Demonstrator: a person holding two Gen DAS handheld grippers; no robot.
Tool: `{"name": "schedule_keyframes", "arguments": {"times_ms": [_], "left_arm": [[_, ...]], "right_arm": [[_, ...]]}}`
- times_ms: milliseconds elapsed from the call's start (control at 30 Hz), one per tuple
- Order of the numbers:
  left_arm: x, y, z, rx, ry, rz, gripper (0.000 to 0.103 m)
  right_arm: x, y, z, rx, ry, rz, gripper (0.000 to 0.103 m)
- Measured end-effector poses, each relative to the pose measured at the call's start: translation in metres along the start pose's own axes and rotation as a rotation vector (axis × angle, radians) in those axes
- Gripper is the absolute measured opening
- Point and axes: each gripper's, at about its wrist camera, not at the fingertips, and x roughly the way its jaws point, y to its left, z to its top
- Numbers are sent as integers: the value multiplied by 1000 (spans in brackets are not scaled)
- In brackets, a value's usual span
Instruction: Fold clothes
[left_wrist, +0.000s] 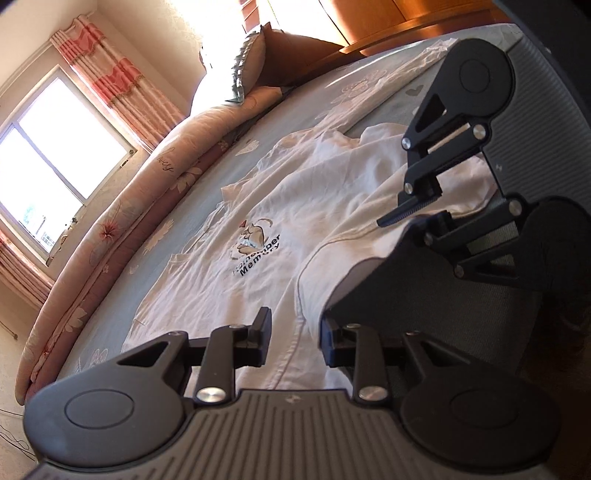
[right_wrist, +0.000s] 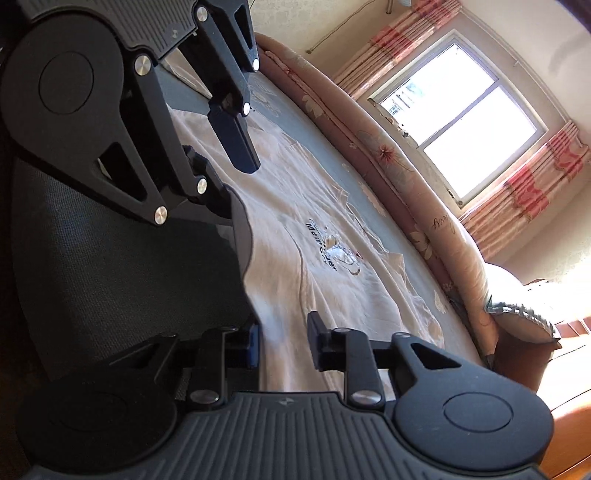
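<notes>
Left wrist view: the left hand-held gripper (left_wrist: 293, 332) hangs low over the near edge of a white cotton T-shirt (left_wrist: 207, 295). Its jaws stand narrowly apart, and shirt cloth shows through the gap. I cannot tell whether the pads touch the cloth.

The shirt lies spread and creased on a grey-blue bed sheet with pale flower and heart prints (left_wrist: 207, 173). A small printed figure with black lettering (left_wrist: 255, 247) faces up.

The right hand-held gripper (right_wrist: 284, 338) is over the rumpled neck end of the shirt. In the right wrist view its jaws are also narrowly apart over white fabric, which is blurred there.

A rolled pink floral quilt (left_wrist: 122, 221) lines the far side of the bed. A frilled pillow (left_wrist: 251, 62) sits at the bed's head. Behind the quilt are a bright window (left_wrist: 55, 155) and pink striped curtains (left_wrist: 110, 81).
</notes>
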Motion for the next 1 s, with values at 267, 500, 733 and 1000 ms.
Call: {"name": "schedule_keyframes", "arguments": {"times_ms": [267,500,733,1000], "left_arm": [[6,-41,-2,163,-4,60,43],[-15,-31,-2,155,26,48,2],[-46,-15,-3,182,96,-197,1],[-29,-22,-22,152,204,-278,5]], "right_arm": [[-14,-40,14,146,8,82,4],[-29,-58,11,199,50,277,4],[-39,-60,7,156,111,470,4],[-10,-51,-9,221,224,590,11]]}}
